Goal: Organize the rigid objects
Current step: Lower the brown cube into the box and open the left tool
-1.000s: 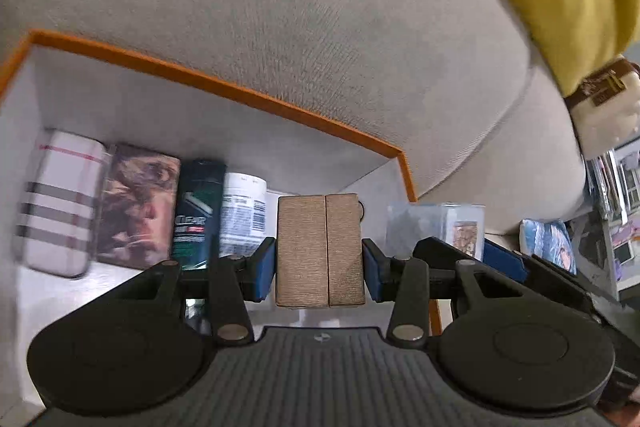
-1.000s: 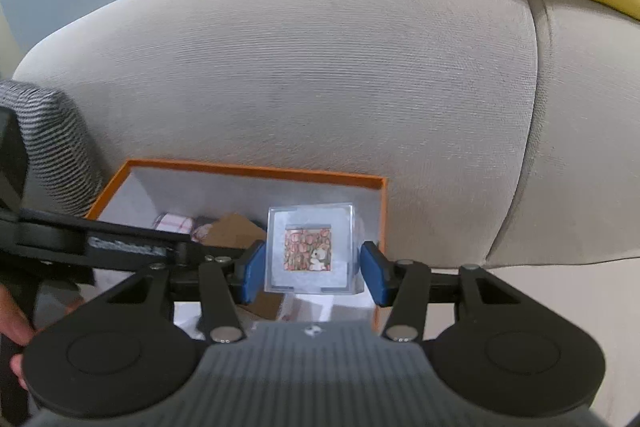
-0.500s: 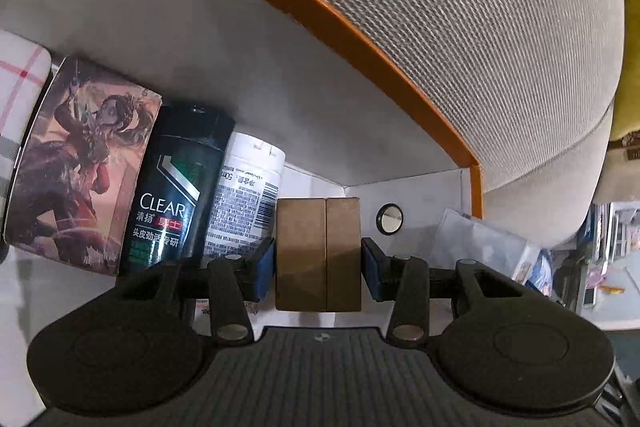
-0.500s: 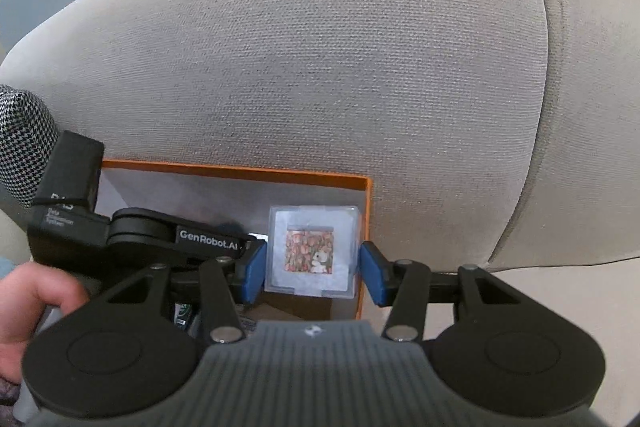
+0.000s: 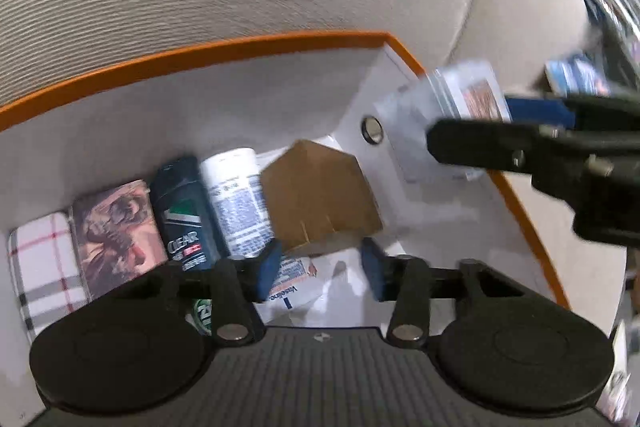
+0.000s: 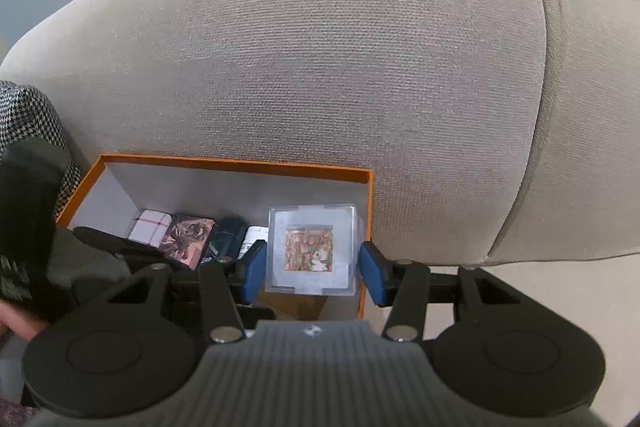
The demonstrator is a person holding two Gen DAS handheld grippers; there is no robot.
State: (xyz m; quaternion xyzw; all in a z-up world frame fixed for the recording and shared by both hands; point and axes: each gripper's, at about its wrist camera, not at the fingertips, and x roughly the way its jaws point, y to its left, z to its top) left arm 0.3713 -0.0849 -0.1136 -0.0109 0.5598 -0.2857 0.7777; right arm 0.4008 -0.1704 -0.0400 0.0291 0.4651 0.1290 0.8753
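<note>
Brown box (image 5: 320,195) out of left claw (image 5: 318,269) (closing).

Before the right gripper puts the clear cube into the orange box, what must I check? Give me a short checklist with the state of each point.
1. Right gripper grips the clear cube: ok.
2. Left gripper free of the brown box: ok, nothing between its closing jaws.
3. Brown box settled flat: not ok, it sits tilted.
4. Cube above the orange box: ok, near its right wall.
5. Free floor for the cube beside the brown box: cannot tell.
6. Left gripper out of the cube's way: not ok, it hangs over the box.
</note>
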